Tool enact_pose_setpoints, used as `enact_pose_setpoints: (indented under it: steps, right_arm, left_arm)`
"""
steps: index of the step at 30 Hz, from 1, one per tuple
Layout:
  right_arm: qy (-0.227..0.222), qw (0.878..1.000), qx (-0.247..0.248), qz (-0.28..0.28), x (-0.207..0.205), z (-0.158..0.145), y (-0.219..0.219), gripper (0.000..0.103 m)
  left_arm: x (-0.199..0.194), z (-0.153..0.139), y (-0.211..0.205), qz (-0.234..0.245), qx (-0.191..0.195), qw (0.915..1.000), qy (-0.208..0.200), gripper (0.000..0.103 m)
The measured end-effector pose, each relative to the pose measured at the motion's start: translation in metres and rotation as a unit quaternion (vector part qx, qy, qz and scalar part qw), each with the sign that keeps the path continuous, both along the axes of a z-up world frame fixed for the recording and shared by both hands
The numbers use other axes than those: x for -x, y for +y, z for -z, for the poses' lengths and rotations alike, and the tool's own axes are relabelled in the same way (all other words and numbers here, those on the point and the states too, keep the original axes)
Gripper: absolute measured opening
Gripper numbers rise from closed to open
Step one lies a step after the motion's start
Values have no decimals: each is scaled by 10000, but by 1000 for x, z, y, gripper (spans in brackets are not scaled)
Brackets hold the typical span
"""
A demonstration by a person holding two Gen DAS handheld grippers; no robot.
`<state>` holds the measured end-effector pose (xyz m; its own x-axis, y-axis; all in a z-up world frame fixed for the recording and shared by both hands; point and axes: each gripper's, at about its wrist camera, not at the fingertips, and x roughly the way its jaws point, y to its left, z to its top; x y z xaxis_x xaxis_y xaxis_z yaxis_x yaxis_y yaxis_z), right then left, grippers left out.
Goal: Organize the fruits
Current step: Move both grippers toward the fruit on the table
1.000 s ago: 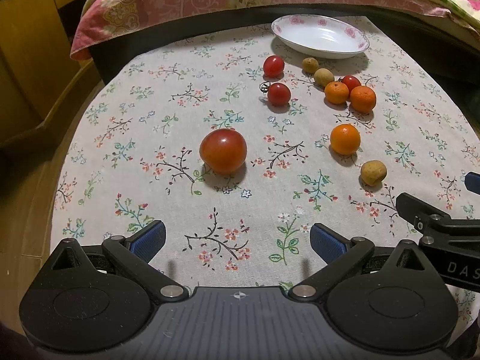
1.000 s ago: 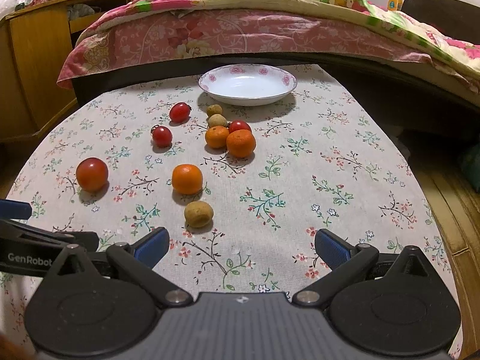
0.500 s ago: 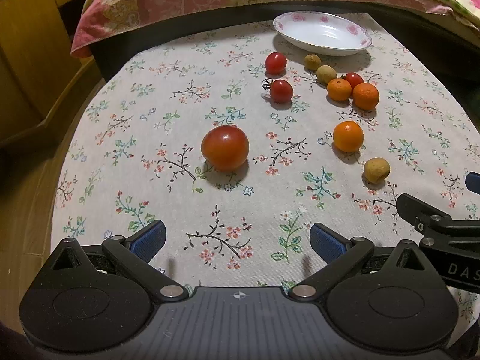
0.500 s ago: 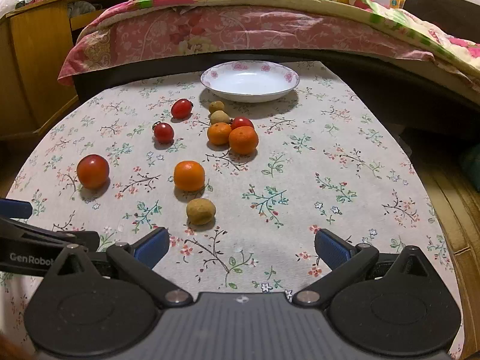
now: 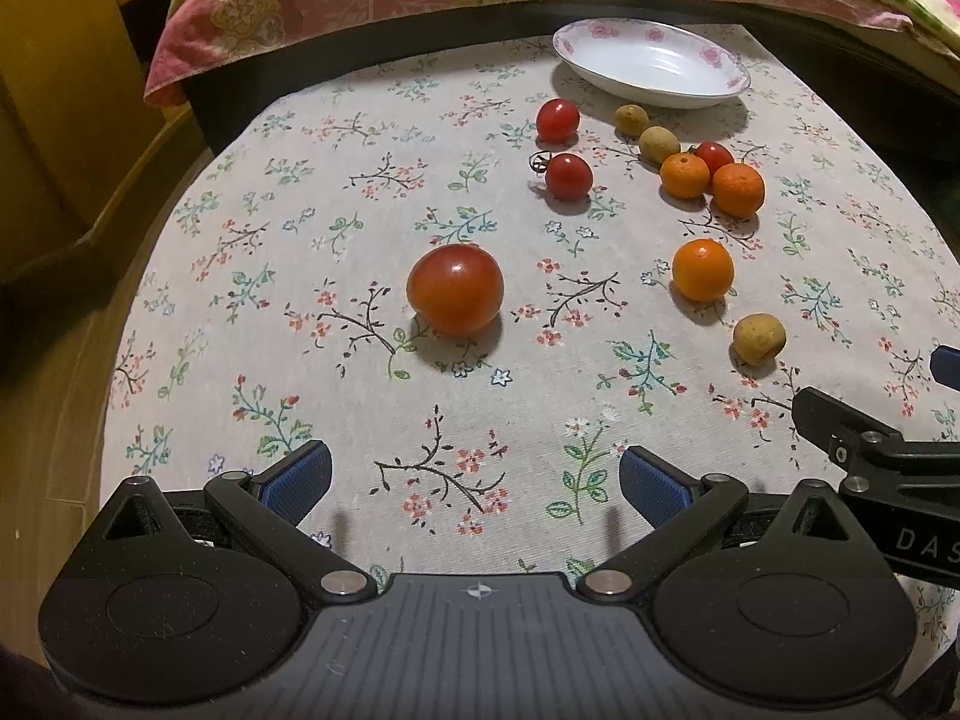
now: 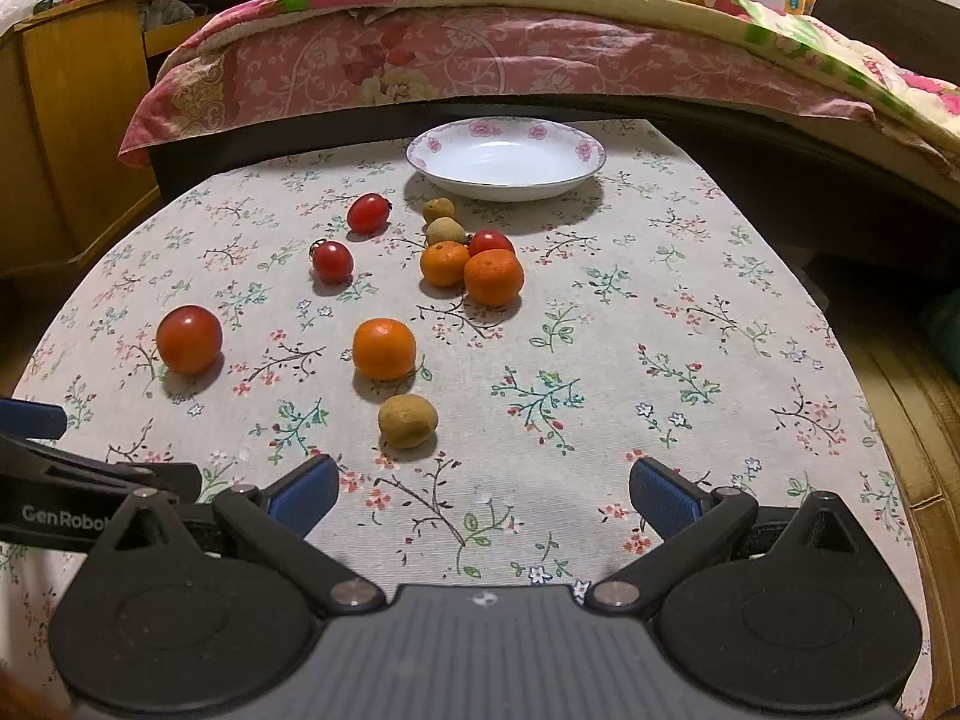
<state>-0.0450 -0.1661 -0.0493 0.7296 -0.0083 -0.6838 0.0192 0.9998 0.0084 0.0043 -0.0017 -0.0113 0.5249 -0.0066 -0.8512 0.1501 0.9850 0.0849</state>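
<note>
Fruits lie loose on a floral tablecloth (image 5: pixel 336 228). A large red tomato (image 5: pixel 455 289) (image 6: pixel 189 339) sits ahead of my left gripper (image 5: pixel 474 483), which is open and empty. An orange (image 6: pixel 384 348) (image 5: pixel 702 269) and a brown longan (image 6: pixel 408 420) (image 5: pixel 759 338) lie just ahead of my right gripper (image 6: pixel 483 495), also open and empty. Further back lie two small tomatoes (image 6: pixel 332 261) (image 6: pixel 368 213), two more oranges (image 6: pixel 493 277) (image 6: pixel 444 264) touching a third small tomato (image 6: pixel 491 242), and two more longans (image 6: pixel 444 231). An empty white plate (image 6: pixel 505 157) (image 5: pixel 651 63) stands at the back.
A bed with a pink quilt (image 6: pixel 480 54) runs behind the table. A wooden cabinet (image 6: pixel 66 120) stands at the left. Wooden floor (image 6: pixel 912 420) lies beyond the table's right edge. Each gripper's body shows at the edge of the other's view (image 5: pixel 888 468) (image 6: pixel 66 492).
Both grippers have risen or tilted slightly, so the fruits sit a little lower and nearer in view. Nothing on the table has moved.
</note>
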Motion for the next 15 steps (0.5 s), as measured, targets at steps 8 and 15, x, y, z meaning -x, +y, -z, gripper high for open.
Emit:
enact_pose_setpoints:
  steps: [8, 15]
  right_arm:
    - [2, 10000, -6, -48, -2, -1, 4, 98]
    - [-1, 9999, -18, -123, -5, -1, 6, 98]
  left_arm:
    - [-2, 1, 1, -66, 9, 10000, 40, 103]
    - [-3, 1, 3, -126, 22, 9999, 76, 102]
